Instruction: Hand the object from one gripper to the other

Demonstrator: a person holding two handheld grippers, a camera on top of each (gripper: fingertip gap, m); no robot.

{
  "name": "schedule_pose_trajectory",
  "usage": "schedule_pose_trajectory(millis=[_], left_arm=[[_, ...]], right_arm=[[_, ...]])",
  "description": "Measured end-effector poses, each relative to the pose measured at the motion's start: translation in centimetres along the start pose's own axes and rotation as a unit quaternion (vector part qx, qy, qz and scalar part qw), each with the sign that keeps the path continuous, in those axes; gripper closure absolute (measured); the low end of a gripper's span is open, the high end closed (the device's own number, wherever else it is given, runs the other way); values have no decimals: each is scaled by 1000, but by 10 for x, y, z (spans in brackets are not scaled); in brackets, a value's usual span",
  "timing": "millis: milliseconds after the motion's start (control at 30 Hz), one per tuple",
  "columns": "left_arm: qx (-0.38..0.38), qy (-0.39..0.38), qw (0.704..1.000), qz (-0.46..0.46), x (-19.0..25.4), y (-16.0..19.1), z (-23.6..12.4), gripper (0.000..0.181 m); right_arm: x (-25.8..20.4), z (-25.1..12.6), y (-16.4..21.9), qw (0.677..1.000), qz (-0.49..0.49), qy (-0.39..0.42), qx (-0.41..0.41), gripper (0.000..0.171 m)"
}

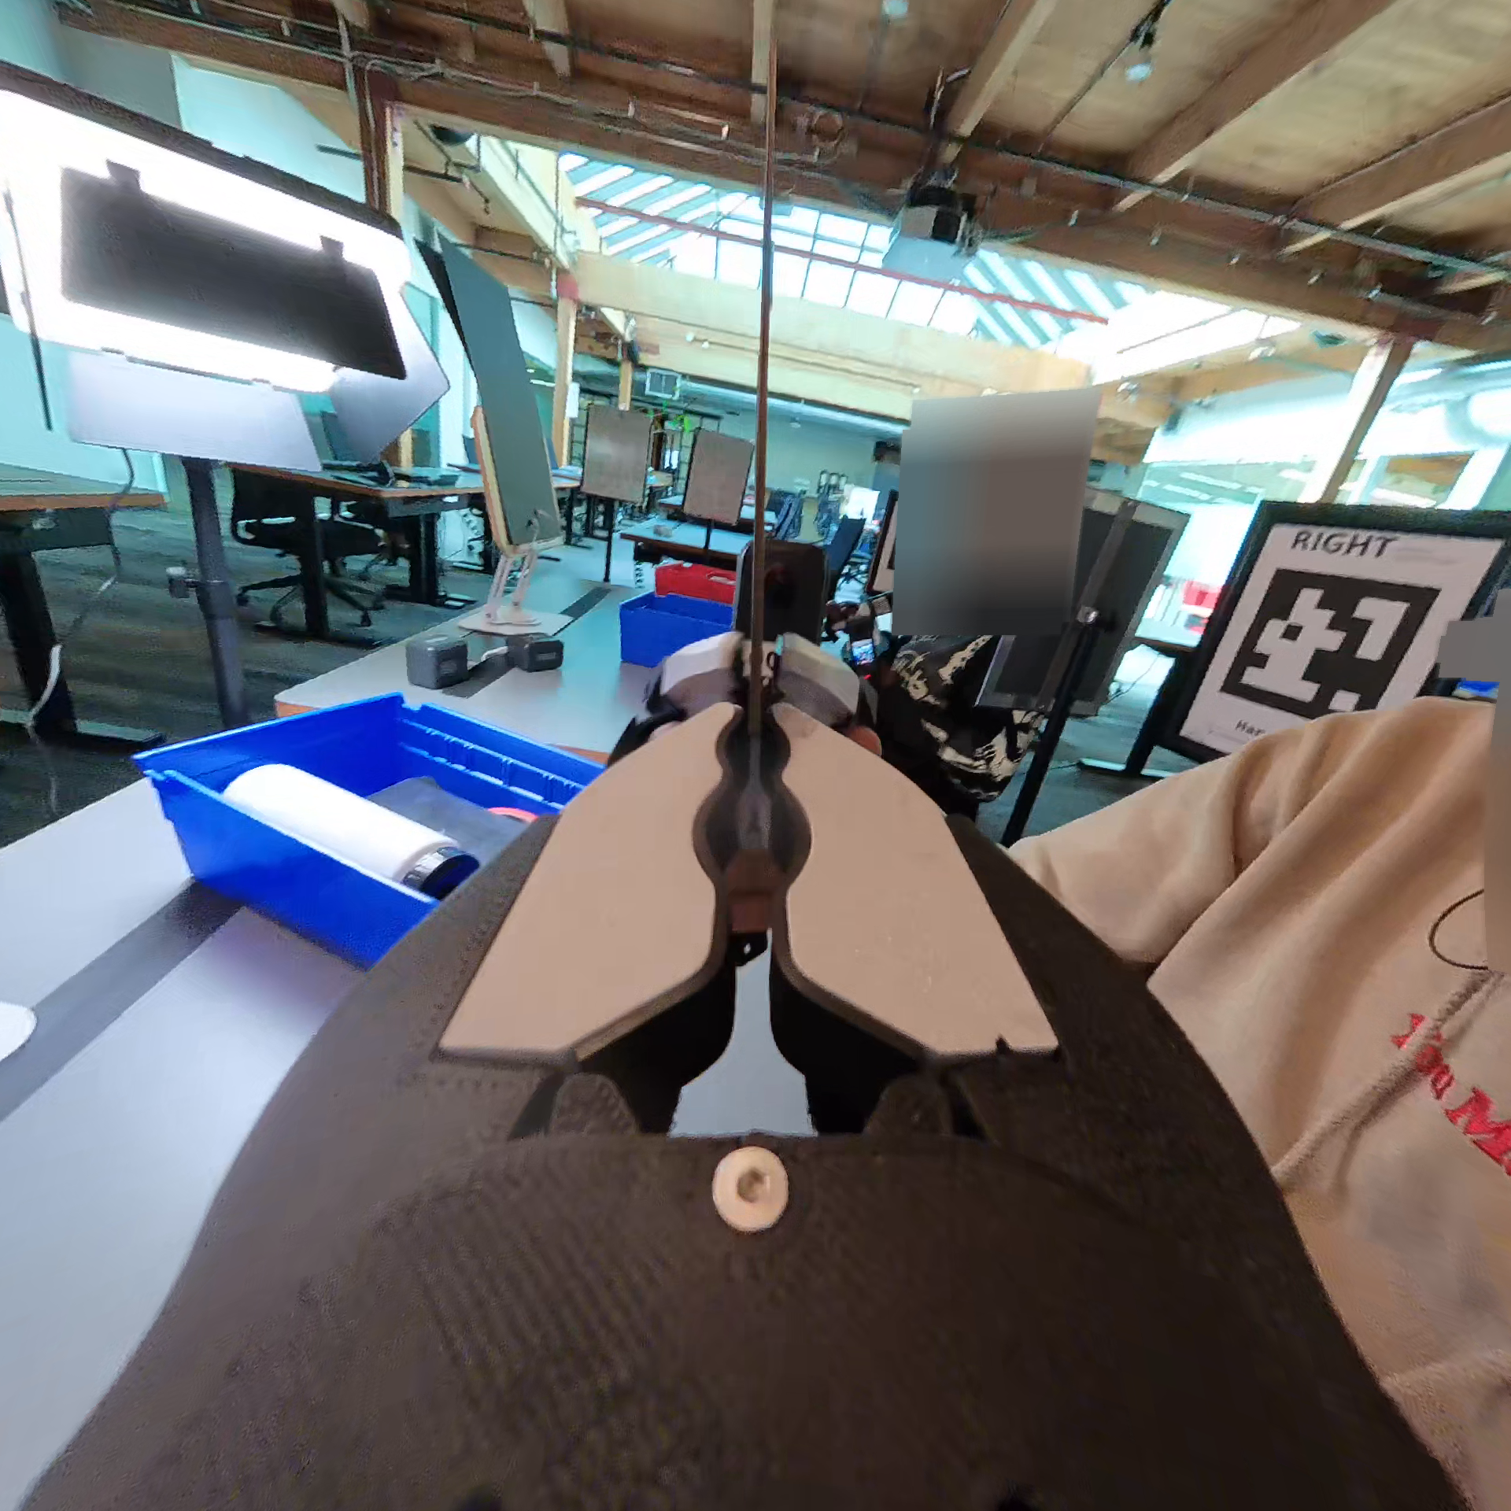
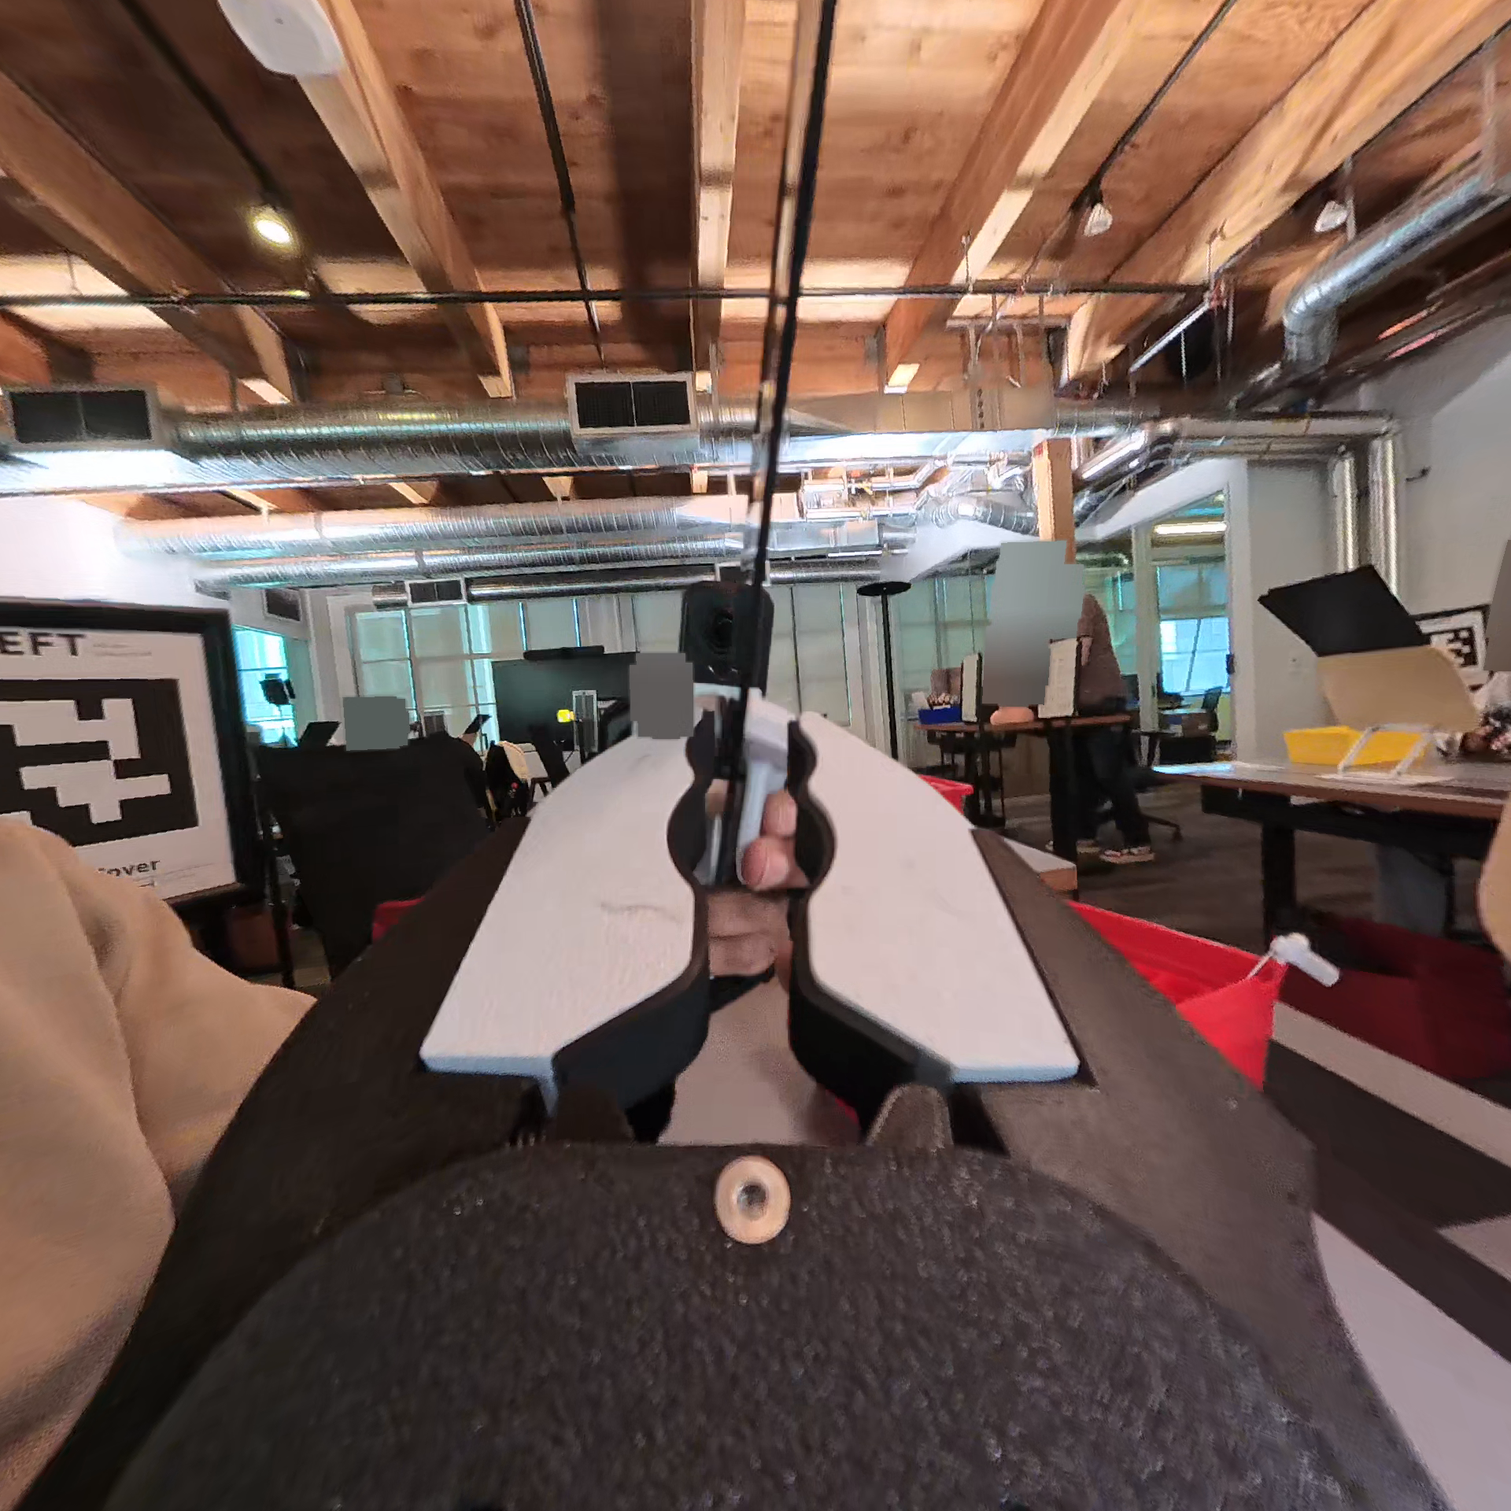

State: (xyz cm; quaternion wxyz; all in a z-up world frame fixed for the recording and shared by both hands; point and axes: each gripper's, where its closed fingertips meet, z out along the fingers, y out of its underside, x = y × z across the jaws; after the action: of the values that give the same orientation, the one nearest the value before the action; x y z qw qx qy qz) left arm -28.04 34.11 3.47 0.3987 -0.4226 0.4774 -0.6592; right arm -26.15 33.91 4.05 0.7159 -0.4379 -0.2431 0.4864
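A long thin dark rod stands nearly upright and runs up out of the left wrist view. My left gripper is shut on its lower end, where a short brownish piece sits between the pads. My right gripper faces it just beyond, with a white fingertip on each side of the rod. In the right wrist view the rod passes between my right gripper's fingers, which stand slightly apart and do not clamp it. The left gripper's finger and a person's hand show through that gap.
A blue bin holding a white roll sits on the grey table at left, with more blue and red bins behind. A red bin lies at lower right. Marker boards, a light panel on a stand, desks, people and a cream sleeve surround. My two grippers' fingertips are within a few centimetres of each other.
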Motion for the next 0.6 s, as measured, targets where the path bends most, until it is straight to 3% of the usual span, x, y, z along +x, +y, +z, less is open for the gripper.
schedule_pose_trajectory(millis=[67,167,233,300,333,500,600], left_arm=[[-2,-3,1000,2,-1,0,-1,179],[69,10,998,2,0,-13,-2,177],[111,-2,994,4,-5,-14,0,161],[77,15,997,5,-1,0,11,166],[62,14,998,8,-1,4,15,179],[52,3,999,-1,-4,-1,7,179],[56,-3,998,-16,-7,-7,0,179]], right_arm=[[-1,-3,-5,1000,-8,0,-8,168],[-4,0,-9,1000,-5,3,15,170],[-4,0,-11,999,-7,12,43,169],[-1,-1,-13,998,10,20,66,170],[1,-1,-11,997,15,24,67,170],[5,1,-3,999,39,22,25,167],[10,-8,-21,998,29,31,53,165]])
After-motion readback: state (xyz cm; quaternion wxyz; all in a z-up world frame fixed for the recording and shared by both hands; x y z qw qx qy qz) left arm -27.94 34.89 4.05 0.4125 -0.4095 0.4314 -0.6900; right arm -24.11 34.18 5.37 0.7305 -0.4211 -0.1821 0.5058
